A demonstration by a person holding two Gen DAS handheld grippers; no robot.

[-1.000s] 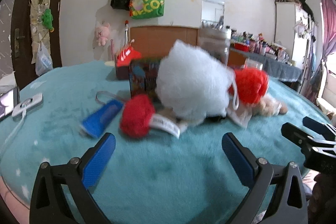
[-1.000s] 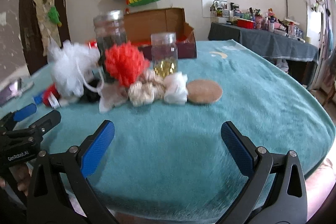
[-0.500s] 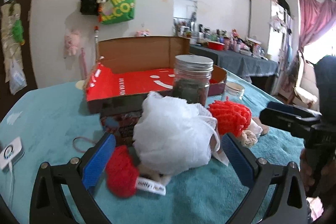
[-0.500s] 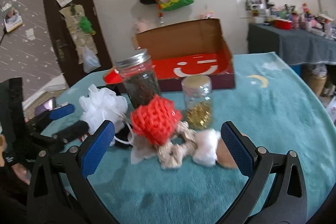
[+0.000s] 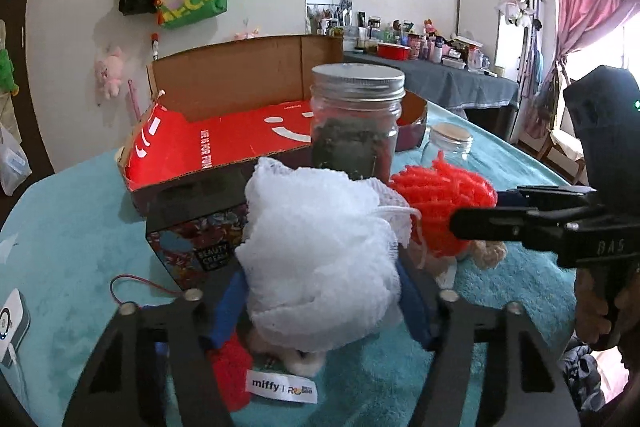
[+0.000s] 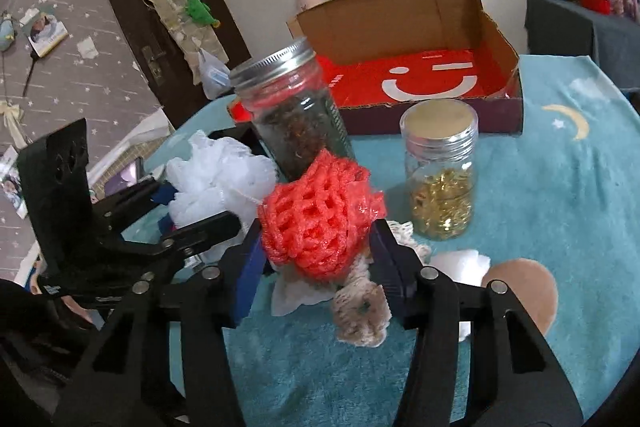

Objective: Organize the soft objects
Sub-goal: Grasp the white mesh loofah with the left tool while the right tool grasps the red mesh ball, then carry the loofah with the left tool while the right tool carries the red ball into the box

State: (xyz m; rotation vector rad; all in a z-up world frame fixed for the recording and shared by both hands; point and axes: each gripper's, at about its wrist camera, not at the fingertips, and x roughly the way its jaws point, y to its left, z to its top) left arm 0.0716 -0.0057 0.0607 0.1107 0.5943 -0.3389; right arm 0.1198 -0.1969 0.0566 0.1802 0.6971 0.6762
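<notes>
Left tongs (image 5: 320,303) pinching the white pouf (image 5: 320,251); right tongs (image 6: 316,259) pinching the red pouf (image 6: 316,219), both likely bound for the box (image 6: 424,67) ahead.

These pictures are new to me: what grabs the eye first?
Two puffy balls at the centre of a teal-covered table: a white mesh pouf squeezed in the left gripper, and a red-orange net ball squeezed in the right gripper. Behind them stand a dark-filled jar and an open red box.
</notes>
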